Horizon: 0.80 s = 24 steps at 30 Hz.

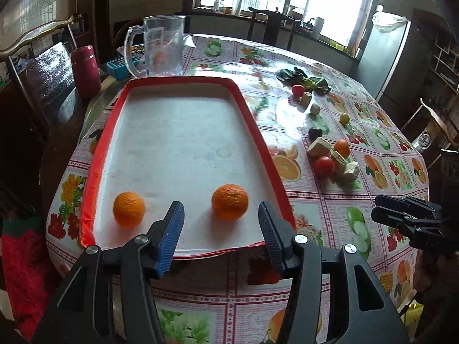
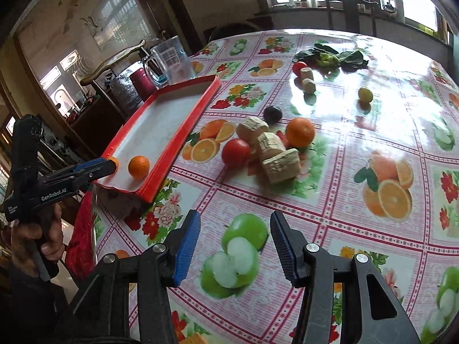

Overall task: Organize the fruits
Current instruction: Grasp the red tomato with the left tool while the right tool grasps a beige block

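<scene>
A white tray with a red rim (image 1: pixel 246 106) (image 2: pixel 183 132) lies on the table. Two oranges lie at its near end: one on the left (image 1: pixel 129 209), one on the right (image 1: pixel 229 205) (image 2: pixel 139 166). My left gripper (image 1: pixel 221 235) is open and empty, just in front of the right orange, over the tray's near edge. It also shows in the right wrist view (image 2: pixel 100 166). My right gripper (image 2: pixel 235 246) is open and empty above the tablecloth, and shows at the right edge of the left wrist view (image 1: pixel 381 209). A third orange (image 2: pixel 300 132) (image 1: pixel 342 148) and a tomato (image 2: pixel 235 152) (image 1: pixel 324 166) lie on the table.
Beige cut blocks (image 2: pixel 279 157) lie among the loose fruit. Further off are a dark plum (image 2: pixel 272 113), a yellow-green fruit (image 2: pixel 365 94), a second tomato (image 2: pixel 299 67) and leafy greens (image 2: pixel 332 56). A clear jug (image 1: pixel 160 46) and a red flask (image 1: pixel 85 70) stand behind the tray.
</scene>
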Tool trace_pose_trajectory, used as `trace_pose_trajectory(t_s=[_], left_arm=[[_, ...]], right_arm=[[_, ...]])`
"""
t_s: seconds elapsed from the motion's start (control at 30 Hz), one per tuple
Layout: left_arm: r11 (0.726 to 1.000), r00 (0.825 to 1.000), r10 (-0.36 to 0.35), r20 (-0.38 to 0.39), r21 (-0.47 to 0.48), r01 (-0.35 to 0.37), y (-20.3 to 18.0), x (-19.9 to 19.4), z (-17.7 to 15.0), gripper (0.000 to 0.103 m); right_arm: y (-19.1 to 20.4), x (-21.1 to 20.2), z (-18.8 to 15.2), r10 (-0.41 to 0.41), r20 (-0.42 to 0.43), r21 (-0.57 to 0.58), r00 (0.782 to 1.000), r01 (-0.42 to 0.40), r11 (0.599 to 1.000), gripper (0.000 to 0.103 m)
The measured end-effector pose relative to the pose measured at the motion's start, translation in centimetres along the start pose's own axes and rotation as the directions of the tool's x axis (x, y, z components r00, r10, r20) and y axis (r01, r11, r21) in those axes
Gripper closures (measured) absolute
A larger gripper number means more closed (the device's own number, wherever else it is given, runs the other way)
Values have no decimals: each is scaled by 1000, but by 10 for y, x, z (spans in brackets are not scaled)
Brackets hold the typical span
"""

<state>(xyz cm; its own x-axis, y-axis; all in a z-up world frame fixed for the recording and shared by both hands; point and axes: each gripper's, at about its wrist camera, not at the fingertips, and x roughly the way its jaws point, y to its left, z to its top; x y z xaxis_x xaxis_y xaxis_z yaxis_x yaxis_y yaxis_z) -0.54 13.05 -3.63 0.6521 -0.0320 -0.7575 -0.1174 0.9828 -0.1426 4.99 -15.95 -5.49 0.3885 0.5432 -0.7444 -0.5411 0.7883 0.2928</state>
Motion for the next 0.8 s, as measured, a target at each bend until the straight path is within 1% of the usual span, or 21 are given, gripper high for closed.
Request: trace_pose_trajectory(t_s=[0.17, 0.4, 0.53, 0.8], left_arm=[[998, 999, -35, -7, 44, 35, -28, 5, 3, 51], [994, 997, -70, -27, 86, 72, -61, 19, 7, 51], [991, 996, -84, -43, 99, 88, -76, 29, 10, 51], [987, 992, -104, -73, 118, 112, -98, 51, 22, 51]], right_arm=[[-17, -9, -1, -21, 20, 33, 1000, 21, 999, 51], [-27, -7, -2, -45, 27, 37, 999, 44, 998, 51], [-32, -2, -3, -61, 20, 33, 998, 61, 998, 51], [-42, 2, -2, -63, 13, 47, 998, 62, 997, 51]])
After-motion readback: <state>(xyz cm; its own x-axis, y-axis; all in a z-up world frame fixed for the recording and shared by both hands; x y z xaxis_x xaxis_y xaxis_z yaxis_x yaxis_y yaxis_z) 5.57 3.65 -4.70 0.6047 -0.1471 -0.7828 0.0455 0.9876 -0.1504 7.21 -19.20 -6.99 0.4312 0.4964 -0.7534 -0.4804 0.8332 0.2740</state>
